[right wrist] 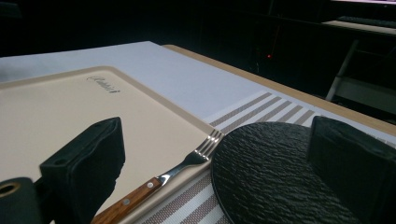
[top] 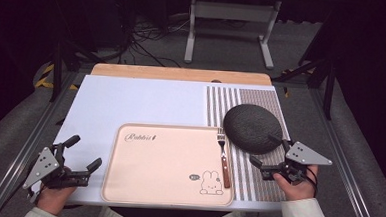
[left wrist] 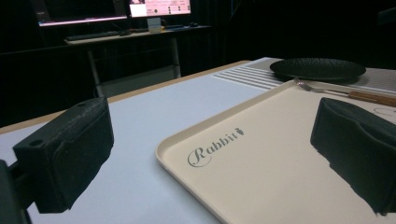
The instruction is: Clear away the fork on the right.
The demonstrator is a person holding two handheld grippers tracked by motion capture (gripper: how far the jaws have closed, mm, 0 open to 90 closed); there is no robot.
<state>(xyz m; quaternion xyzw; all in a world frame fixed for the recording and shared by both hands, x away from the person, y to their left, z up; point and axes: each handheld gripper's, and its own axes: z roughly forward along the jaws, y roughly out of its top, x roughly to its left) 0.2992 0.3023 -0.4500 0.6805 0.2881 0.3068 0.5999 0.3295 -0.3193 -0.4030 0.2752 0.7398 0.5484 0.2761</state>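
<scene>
Left gripper (top: pixel 81 155): jaws wide apart, empty, beside tray's left edge. Cream tray (top: pixel 142 186): rabbit print near corner. Fork (top: pixel 224 157): on tray's right rim, long axis running near-to-far, tines away from person, wooden handle nearest; handle end cut off in right gripper view. Black plate (top: pixel 252 127): on striped placemat (top: pixel 245 179). Right gripper (top: pixel 266 155): jaws wide, nothing held, just beside fork and plate.

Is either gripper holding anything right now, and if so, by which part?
Nothing is held. The left gripper and right gripper both stand open with empty jaws; the fork lies on the tray's right edge, untouched, beside the black plate.
</scene>
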